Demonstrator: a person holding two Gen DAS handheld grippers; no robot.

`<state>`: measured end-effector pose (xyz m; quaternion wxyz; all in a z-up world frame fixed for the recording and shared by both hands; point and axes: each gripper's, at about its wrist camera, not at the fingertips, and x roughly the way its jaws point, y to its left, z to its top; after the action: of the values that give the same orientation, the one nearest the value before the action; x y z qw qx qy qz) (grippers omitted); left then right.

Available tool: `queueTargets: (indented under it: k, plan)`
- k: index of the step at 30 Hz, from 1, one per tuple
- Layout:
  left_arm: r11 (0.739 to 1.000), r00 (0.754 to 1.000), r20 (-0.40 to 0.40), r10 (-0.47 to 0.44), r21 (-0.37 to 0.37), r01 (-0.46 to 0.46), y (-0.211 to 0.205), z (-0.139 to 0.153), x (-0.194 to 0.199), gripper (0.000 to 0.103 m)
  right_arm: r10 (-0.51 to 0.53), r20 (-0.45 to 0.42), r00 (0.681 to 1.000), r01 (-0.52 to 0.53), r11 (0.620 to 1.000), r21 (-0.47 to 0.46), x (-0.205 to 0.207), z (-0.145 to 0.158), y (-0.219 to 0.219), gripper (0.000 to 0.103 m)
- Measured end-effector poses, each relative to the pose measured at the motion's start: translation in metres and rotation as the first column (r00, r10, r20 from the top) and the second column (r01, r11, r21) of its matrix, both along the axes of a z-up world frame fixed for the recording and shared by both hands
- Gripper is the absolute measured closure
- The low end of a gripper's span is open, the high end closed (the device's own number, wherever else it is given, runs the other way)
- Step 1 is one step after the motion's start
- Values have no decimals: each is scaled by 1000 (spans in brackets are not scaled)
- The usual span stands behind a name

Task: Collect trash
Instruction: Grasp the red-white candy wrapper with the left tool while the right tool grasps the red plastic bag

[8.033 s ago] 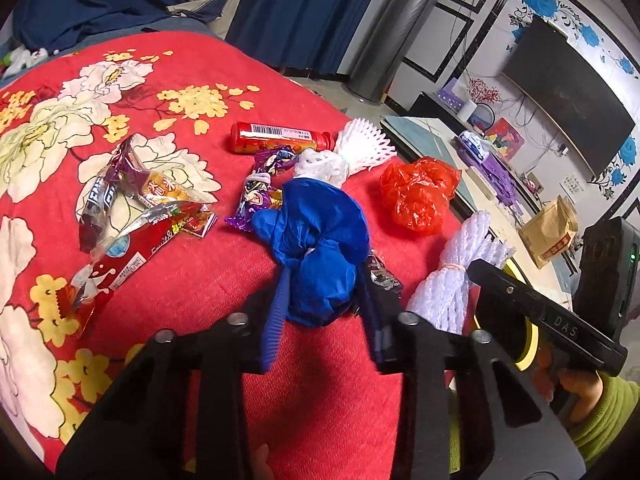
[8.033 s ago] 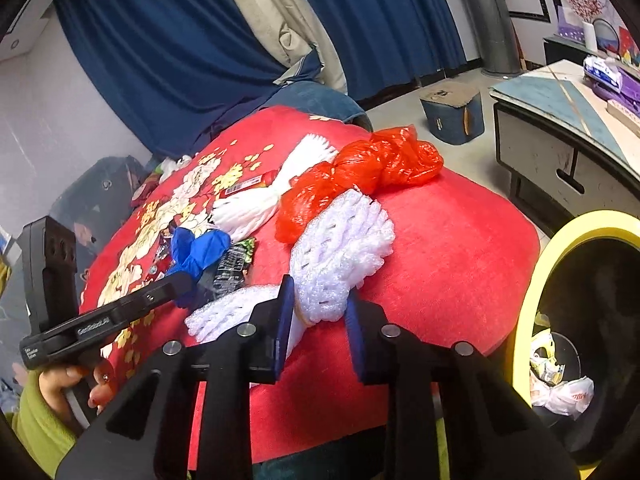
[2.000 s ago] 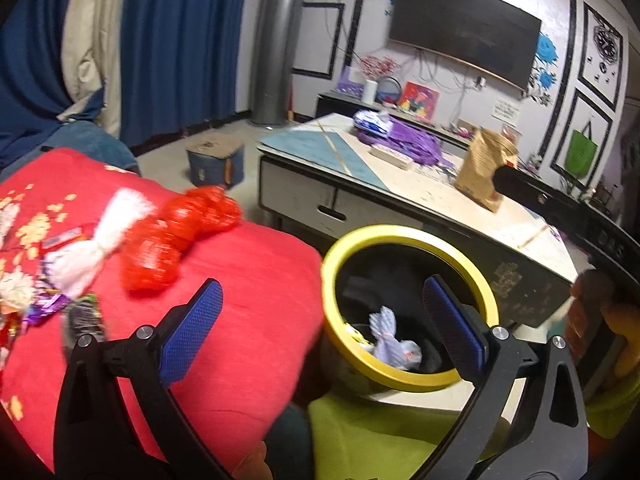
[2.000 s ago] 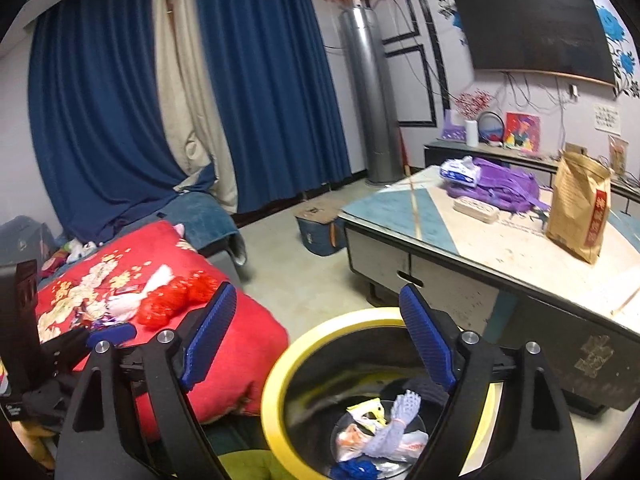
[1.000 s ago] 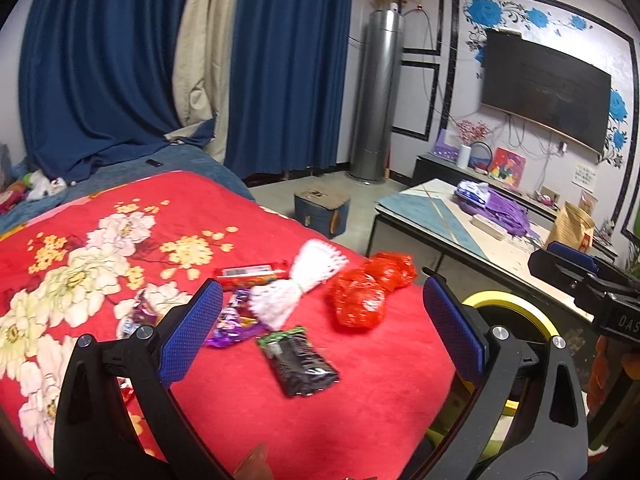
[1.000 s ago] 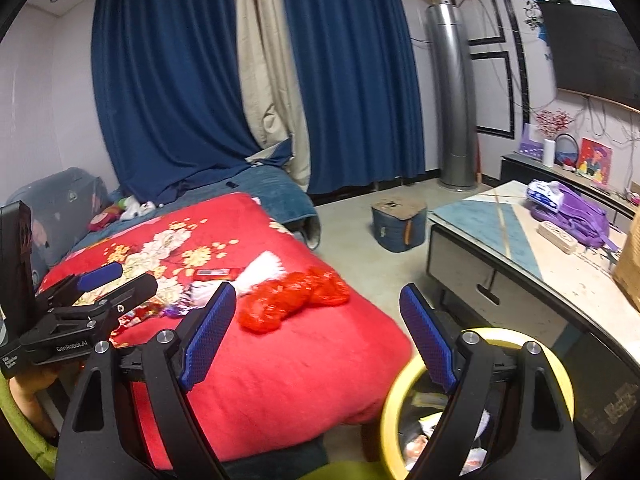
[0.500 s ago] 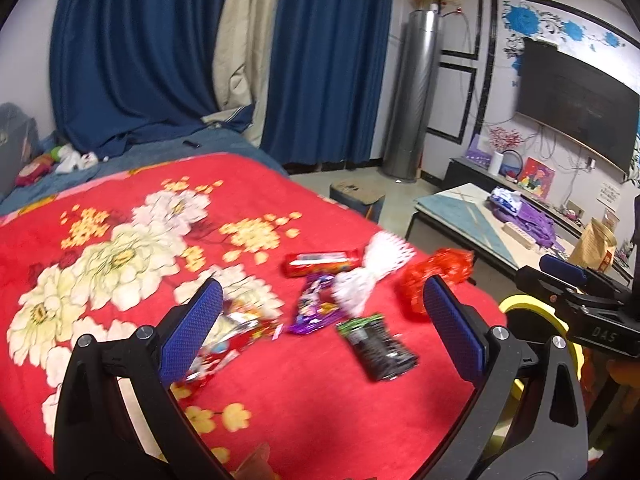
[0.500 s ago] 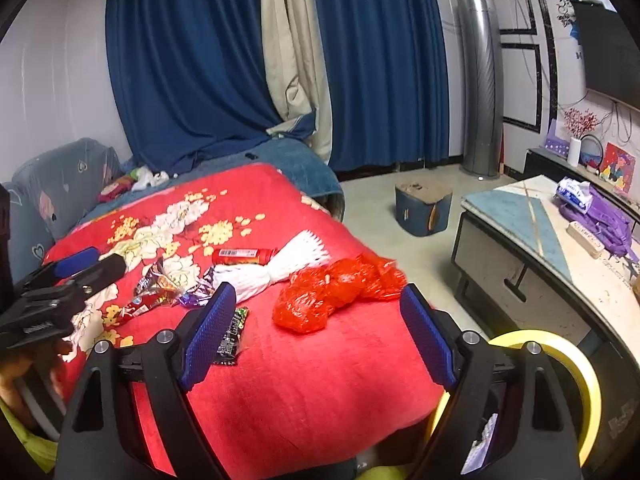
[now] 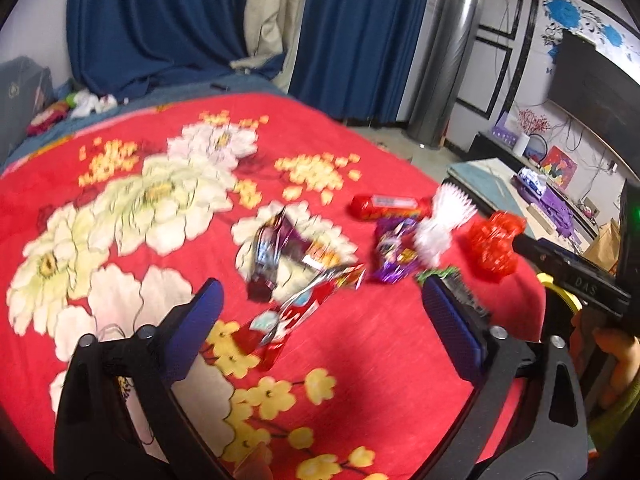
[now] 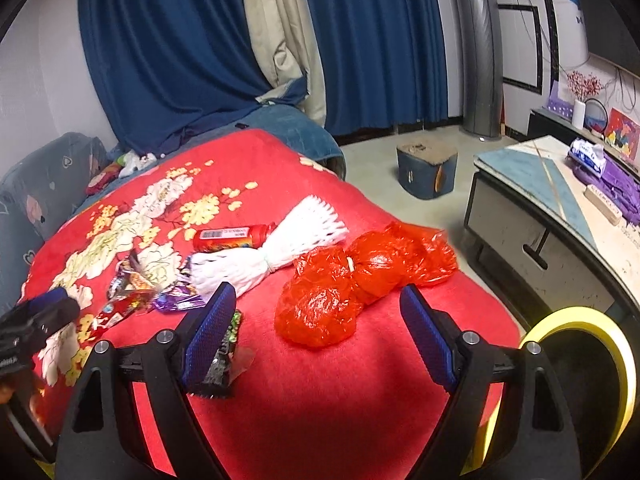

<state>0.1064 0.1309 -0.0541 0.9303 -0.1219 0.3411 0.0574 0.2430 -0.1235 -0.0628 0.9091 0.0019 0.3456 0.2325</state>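
A home living room: a floral red blanket [image 9: 160, 208], blue curtains [image 10: 168, 48], wall television [image 9: 596, 80], and low cabinet [image 10: 552, 216].

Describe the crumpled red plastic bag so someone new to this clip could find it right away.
Start at the red floral blanket and go to the edge nearest the yellow-rimmed bin. The red plastic bag lies there, just right of the white foam net, ahead of the open right gripper. It alone is glossy, translucent and lumpy; the other litter is flat printed wrappers.
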Motion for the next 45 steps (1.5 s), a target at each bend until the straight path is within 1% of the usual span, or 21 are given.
queueTargets:
  k: [4,6,11,13,14,15,18,19,21,25,28,30,33,37,41,45]
  plan:
    - [999,997,-73,-5,-48,1,10,-19,6,30,-21,-41,999,21,1000,3,12,-12,5,22]
    - [998,995,-95,-11,-68,4,12,-25,8,34,-33,-67,997,34,999,16,18,-18,6,23]
    - [996,993,-117,-24,-87,14,13,-32,9,42,-46,-140,989,53,998,45,31,-32,2,40]
    - [996,992,-124,-22,-92,11,14,-35,9,47,-41,-171,984,52,997,61,34,-37,-1,55]
    - [995,992,-127,-20,-95,8,14,-36,9,48,-35,-189,981,49,996,69,35,-41,-2,59]
    - [995,991,-131,-19,-98,6,15,-37,9,50,-31,-197,980,46,996,74,35,-43,-2,67]
    - [995,990,-137,-13,-99,0,15,-37,8,54,-20,-198,980,36,996,79,33,-45,-7,77]
    - [995,990,-140,-13,-98,-1,15,-37,9,58,-17,-200,980,34,996,82,32,-45,-9,79]
    - [996,988,-153,-12,-87,-2,14,-39,9,64,-10,-203,979,29,996,90,30,-45,-13,81]
    - [997,986,-168,-13,-71,1,11,-40,10,69,-7,-206,979,29,994,103,24,-44,-21,81]
    - [998,983,-181,-15,-56,5,7,-41,10,81,-1,-204,979,25,993,112,19,-41,-26,81]
    - [999,983,-185,-23,-51,14,5,-41,10,86,6,-204,979,18,993,119,15,-39,-28,81]
    - [999,982,-186,-39,-35,33,0,-41,10,90,24,-194,981,-1,993,119,8,-37,-29,81]
    - [998,982,-178,-59,-30,54,-4,-39,10,97,45,-181,982,-23,992,123,1,-32,-29,82]
    - [996,983,-164,-84,-26,81,-10,-34,8,99,72,-157,985,-53,991,122,-7,-22,-26,82]
    - [994,986,-129,-107,-33,104,-17,-25,4,99,105,-121,987,-91,989,116,-15,-9,-23,82]
